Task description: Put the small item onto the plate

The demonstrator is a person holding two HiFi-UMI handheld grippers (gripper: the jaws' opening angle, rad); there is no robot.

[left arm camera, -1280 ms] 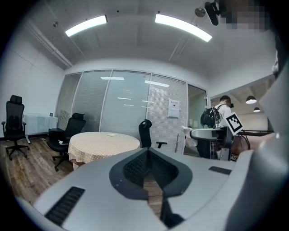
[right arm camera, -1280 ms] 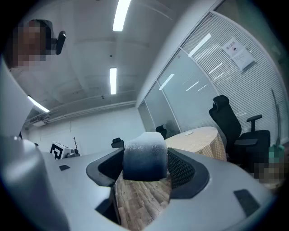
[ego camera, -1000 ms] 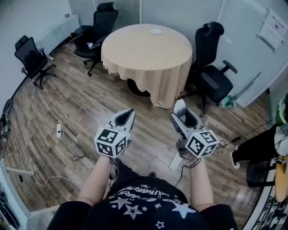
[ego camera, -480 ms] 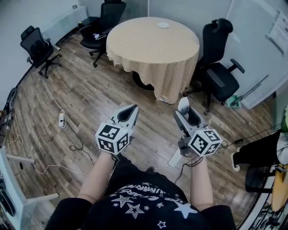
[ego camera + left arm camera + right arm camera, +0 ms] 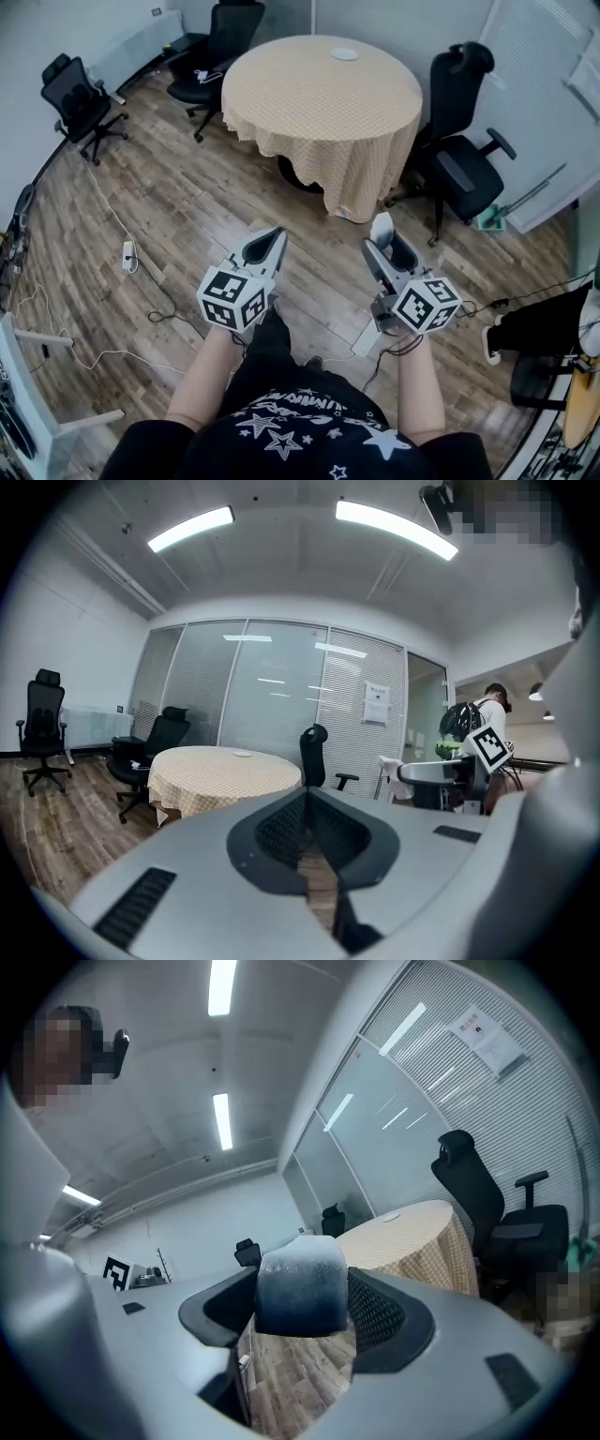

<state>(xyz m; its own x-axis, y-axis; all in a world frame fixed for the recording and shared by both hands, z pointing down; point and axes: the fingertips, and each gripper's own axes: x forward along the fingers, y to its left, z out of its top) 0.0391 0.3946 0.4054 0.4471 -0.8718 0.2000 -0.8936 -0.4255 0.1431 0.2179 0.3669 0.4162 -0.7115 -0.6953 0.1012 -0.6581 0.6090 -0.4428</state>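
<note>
The small item (image 5: 300,1283), a whitish-grey soft block, is pinched between the jaws of my right gripper (image 5: 300,1312); in the head view it shows as a pale lump (image 5: 381,226) at the tip of that gripper (image 5: 384,236). My left gripper (image 5: 266,242) is held level beside it, shut and empty, and its jaws meet in the left gripper view (image 5: 307,847). The white plate (image 5: 344,54) lies on the far side of the round table (image 5: 323,94) with the yellow checked cloth, well ahead of both grippers. The plate (image 5: 243,754) (image 5: 391,1216) also shows small in both gripper views.
Black office chairs stand round the table: one at the right (image 5: 461,155), one behind it (image 5: 217,37), one at the far left (image 5: 77,103). Cables and a power strip (image 5: 127,255) lie on the wooden floor at the left. Another strip (image 5: 364,336) lies by my feet.
The table and plate have come slightly nearer and lower in the head view. Both grippers keep their pose, the right one still holding the item.
</note>
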